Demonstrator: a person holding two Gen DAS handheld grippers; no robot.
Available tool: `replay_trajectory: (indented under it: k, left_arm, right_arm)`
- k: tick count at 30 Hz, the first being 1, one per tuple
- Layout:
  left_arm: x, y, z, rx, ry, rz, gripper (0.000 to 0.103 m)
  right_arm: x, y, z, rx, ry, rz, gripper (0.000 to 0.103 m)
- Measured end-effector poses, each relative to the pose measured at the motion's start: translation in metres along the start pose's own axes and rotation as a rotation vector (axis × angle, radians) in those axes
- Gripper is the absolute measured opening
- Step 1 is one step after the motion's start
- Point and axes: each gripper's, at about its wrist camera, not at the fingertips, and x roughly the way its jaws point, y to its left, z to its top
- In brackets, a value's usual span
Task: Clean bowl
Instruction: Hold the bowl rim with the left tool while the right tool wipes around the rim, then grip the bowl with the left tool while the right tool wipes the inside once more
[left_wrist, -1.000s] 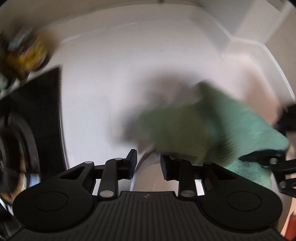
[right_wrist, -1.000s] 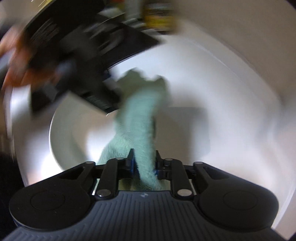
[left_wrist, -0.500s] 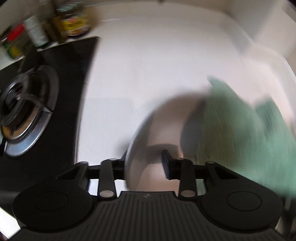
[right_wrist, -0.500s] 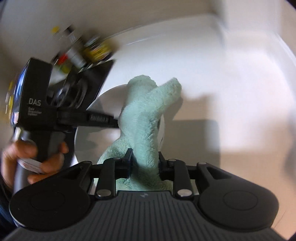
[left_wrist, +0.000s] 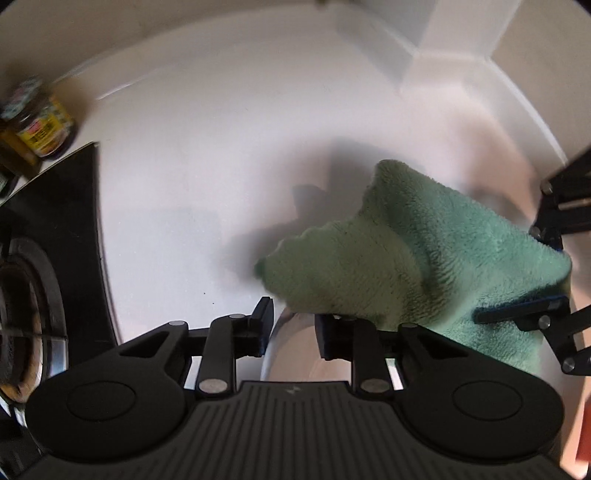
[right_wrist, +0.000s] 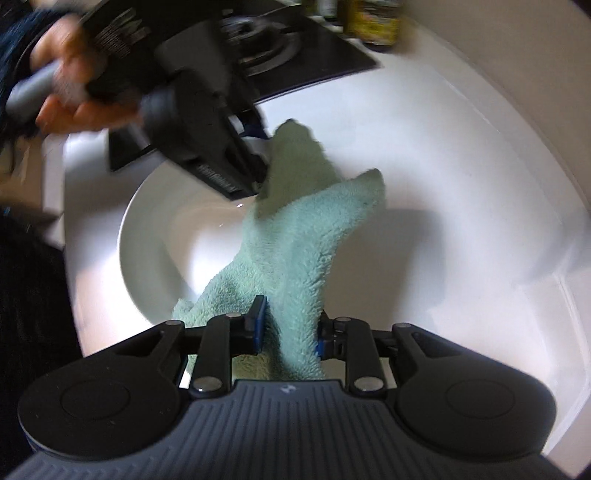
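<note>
A white bowl (right_wrist: 159, 240) sits on the white counter, and only a strip of its rim (left_wrist: 273, 347) shows in the left wrist view. My left gripper (left_wrist: 291, 326) straddles that rim, one finger outside and one inside with a gap. Its jaws are opening. From the right wrist view the left gripper (right_wrist: 255, 147) is at the bowl's far rim. My right gripper (right_wrist: 290, 325) is shut on a green cloth (right_wrist: 291, 258), its jaws still closing. The cloth (left_wrist: 406, 266) drapes over the bowl's right side, with the right gripper (left_wrist: 543, 269) on its far end.
A black hob (left_wrist: 55, 240) with a burner lies left of the bowl, seen again as the hob (right_wrist: 295, 48) behind it. A yellow-labelled jar (left_wrist: 40, 129) stands at the back. A hand (right_wrist: 74, 107) grips the left tool. A white ledge (left_wrist: 443, 55) rises at the back right.
The green cloth has swept across the bowl with my right gripper rolling. The left wrist view swung toward the hob and back, the rim staying between its fingers.
</note>
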Motion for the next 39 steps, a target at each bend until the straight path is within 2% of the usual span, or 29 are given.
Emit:
replay_trajectory:
  k: [3,5,10,12,15,17,19,22,28,31,34,36,37,39]
  left_arm:
    - [0.002,0.003,-0.009,-0.053,-0.040,0.017,0.038]
    - [-0.002,0.000,-0.016,-0.086,-0.053,0.023,0.039]
    - [0.006,0.009,-0.015,-0.163,-0.063,0.038,0.044]
    - [0.003,0.006,-0.019,-0.209,-0.073,0.066,0.046]
    - [-0.002,0.005,-0.032,-0.293,-0.067,0.118,0.045]
    - [-0.002,0.002,-0.038,-0.271,-0.048,0.148,0.041]
    - [-0.003,-0.001,-0.040,-0.183,-0.011,0.150,0.036]
    - [-0.003,0.006,-0.032,-0.065,0.076,0.063,0.030]
    - [0.000,0.012,0.010,0.021,0.116,-0.011,0.030]
    - [0.006,0.017,0.011,-0.046,0.064,-0.018,0.032]
    - [0.017,0.022,0.002,-0.167,0.069,-0.053,0.032]
    - [0.018,0.021,0.001,-0.186,0.082,-0.050,0.033]
    - [0.017,0.019,0.002,-0.191,0.085,-0.043,0.032]
    - [0.015,0.016,0.005,-0.184,0.104,-0.027,0.024]
  right_arm:
    - [-0.004,-0.003,-0.018,0.214,-0.077,-0.033,0.015]
    - [-0.007,0.000,-0.037,0.410,-0.145,-0.056,0.014]
    - [-0.009,0.022,-0.069,0.737,-0.246,-0.106,0.016]
    - [-0.008,0.032,-0.080,0.871,-0.267,-0.095,0.018]
    - [0.002,0.049,-0.089,1.004,-0.298,-0.067,0.023]
    - [0.006,0.059,-0.084,0.921,-0.302,-0.104,0.024]
    - [0.008,0.052,-0.079,0.837,-0.279,-0.087,0.024]
    - [0.008,0.028,-0.064,0.655,-0.198,-0.045,0.023]
    - [0.014,-0.004,-0.013,0.196,-0.021,-0.071,0.020]
    - [0.017,-0.010,0.001,0.062,0.007,-0.110,0.021]
    - [0.015,-0.009,0.000,0.103,-0.032,-0.213,0.016]
    - [0.015,0.005,-0.004,0.115,-0.060,-0.286,0.016]
    - [0.014,0.017,-0.006,0.079,-0.063,-0.331,0.017]
    - [0.014,0.043,-0.007,-0.002,-0.065,-0.411,0.017]
